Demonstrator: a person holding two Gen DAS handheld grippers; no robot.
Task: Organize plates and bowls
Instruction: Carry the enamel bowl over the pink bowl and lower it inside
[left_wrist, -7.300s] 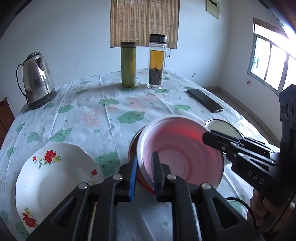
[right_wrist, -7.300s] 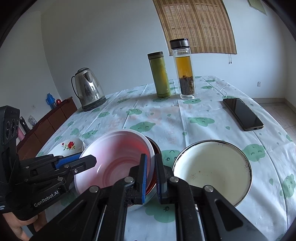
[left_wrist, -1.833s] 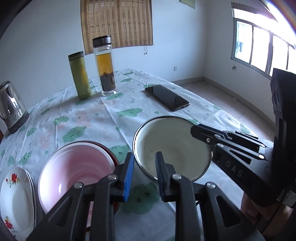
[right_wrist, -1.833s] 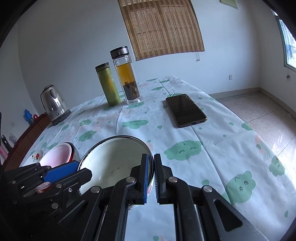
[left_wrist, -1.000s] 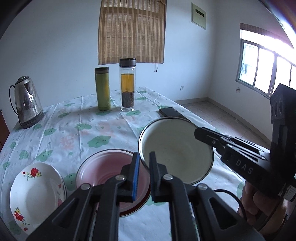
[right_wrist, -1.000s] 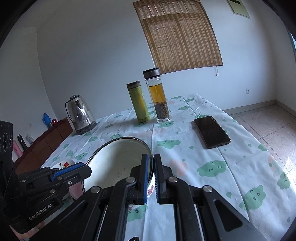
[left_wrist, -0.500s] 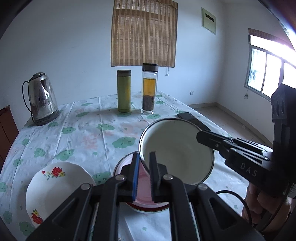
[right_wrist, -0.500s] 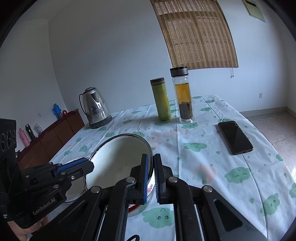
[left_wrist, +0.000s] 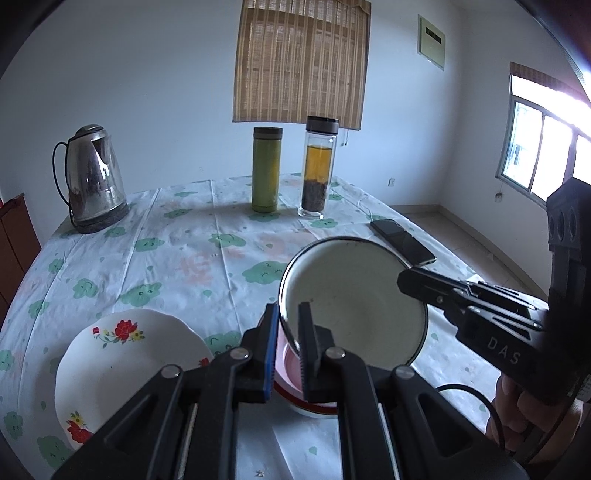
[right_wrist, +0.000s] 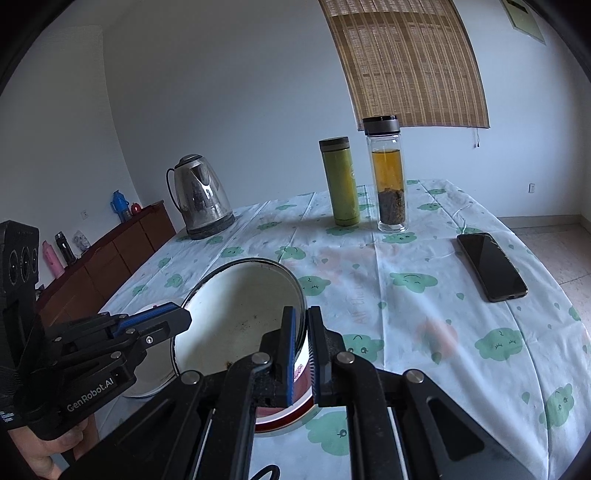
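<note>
A white enamel bowl (left_wrist: 354, 306) with a dark rim hangs tilted in the air, held from both sides. My left gripper (left_wrist: 289, 314) is shut on its near-left rim. My right gripper (right_wrist: 302, 314) is shut on the opposite rim and shows in the left wrist view as a black arm (left_wrist: 480, 310). Just below the enamel bowl sits a pink bowl (left_wrist: 290, 369) nested in a red-rimmed bowl (right_wrist: 284, 419), mostly hidden by it. A white plate with red flowers (left_wrist: 125, 362) lies on the table to the left.
A steel kettle (left_wrist: 92, 181), a green flask (left_wrist: 266, 168) and a glass tea bottle (left_wrist: 318, 166) stand at the far side of the round table (right_wrist: 424, 325). A black phone (right_wrist: 491, 266) lies at the right. A wooden cabinet (right_wrist: 110, 258) stands beyond the left edge.
Both grippers have carried the enamel bowl leftward, from beside the pink bowl to above it. Earlier they held the pink bowl and left it in the red-rimmed one.
</note>
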